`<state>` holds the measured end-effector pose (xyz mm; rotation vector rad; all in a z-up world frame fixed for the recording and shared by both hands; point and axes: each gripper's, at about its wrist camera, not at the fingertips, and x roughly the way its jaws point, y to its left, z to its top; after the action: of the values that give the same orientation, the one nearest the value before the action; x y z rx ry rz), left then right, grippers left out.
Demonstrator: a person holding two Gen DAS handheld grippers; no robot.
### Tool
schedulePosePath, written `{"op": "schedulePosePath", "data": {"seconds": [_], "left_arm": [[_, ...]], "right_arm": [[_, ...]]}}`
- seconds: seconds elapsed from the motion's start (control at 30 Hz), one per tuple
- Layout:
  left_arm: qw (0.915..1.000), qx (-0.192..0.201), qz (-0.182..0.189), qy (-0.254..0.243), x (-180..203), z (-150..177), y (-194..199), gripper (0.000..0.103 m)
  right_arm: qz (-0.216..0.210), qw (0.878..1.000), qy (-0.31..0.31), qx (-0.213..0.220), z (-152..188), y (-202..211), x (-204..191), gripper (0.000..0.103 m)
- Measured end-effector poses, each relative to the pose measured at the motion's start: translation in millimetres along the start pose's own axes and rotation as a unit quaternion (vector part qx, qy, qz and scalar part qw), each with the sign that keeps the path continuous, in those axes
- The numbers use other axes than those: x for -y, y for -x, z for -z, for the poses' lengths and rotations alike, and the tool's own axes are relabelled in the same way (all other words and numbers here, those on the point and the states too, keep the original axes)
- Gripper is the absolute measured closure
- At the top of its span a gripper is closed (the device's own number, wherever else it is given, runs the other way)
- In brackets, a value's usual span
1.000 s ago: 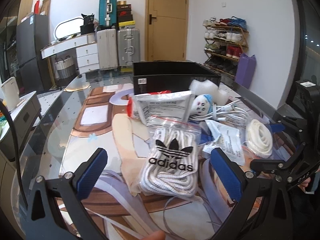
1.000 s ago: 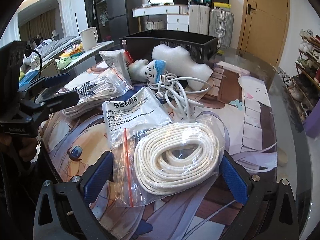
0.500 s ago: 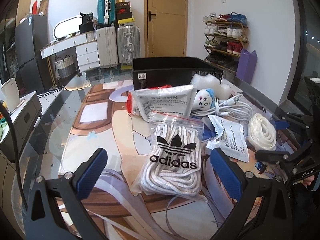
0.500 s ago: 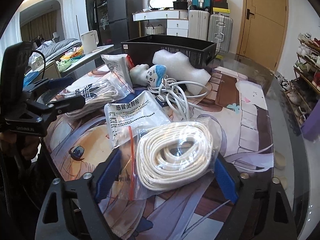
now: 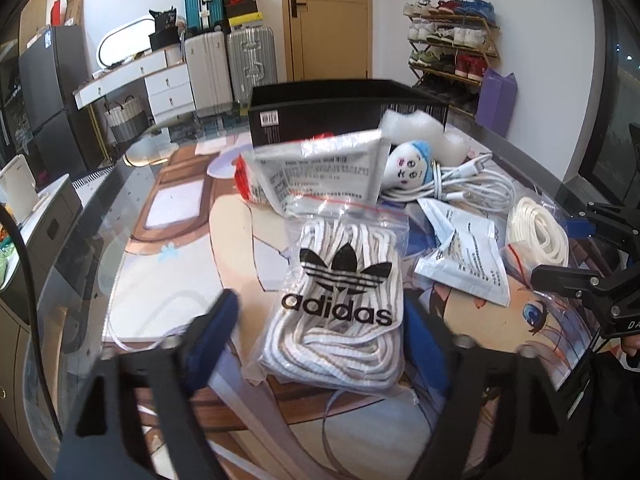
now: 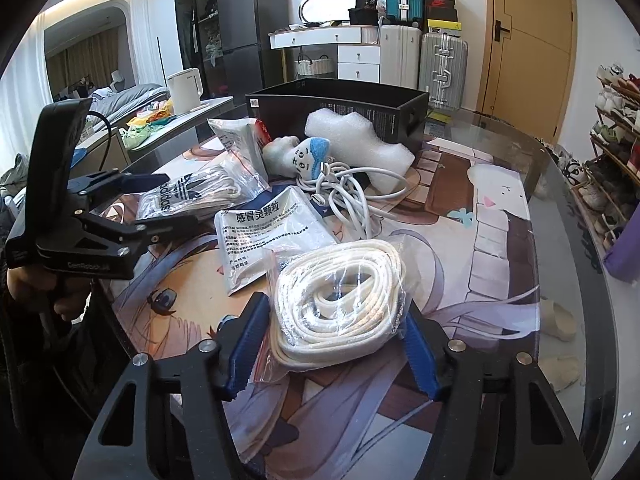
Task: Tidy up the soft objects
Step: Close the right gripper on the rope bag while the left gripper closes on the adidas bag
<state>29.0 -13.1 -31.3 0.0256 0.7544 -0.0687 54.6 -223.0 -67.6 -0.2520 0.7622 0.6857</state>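
R gripper (image 6: 334,350) closed onto crinkly rope bag (image 6: 340,300).

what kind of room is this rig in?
Most likely a lived-in home, not a lab: suitcases stacked by a door, a shoe rack, and a fridge around a glass-topped table.

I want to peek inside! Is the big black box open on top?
Open: the black cardboard box has no lid, and its inner walls show. Its contents are hidden.

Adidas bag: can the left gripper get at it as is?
Probably yes. The left gripper is open with the adidas bag lying between its fingers, nothing on top of the near end; only the far edge tucks under a white pouch.
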Motion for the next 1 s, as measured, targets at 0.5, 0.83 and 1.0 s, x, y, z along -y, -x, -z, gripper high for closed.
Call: {"op": "schedulePosePath", "data": {"seconds": [0.5, 0.83, 1.0], "left_arm": [[0.9993, 0.021, 0.030, 0.006, -2.1, 0.4, 13.8, 0.056], [0.9977, 0.051, 0.046, 0.005, -1.3, -2.9, 34.7, 0.057], [0.9973, 0.056, 0.047, 0.007, -2.9, -5.2, 37.4, 0.057]], "right_arm": [[-0.012, 1.000, -0.020, 0.013, 6.7, 9.5, 3.6, 0.049], [-0.015, 0.999, -0.028, 0.039, 8.6, 24.6, 8.6, 0.071], [-0.009, 0.998, -0.027, 0.062, 6.9, 31.5, 10.0, 0.083]]}}
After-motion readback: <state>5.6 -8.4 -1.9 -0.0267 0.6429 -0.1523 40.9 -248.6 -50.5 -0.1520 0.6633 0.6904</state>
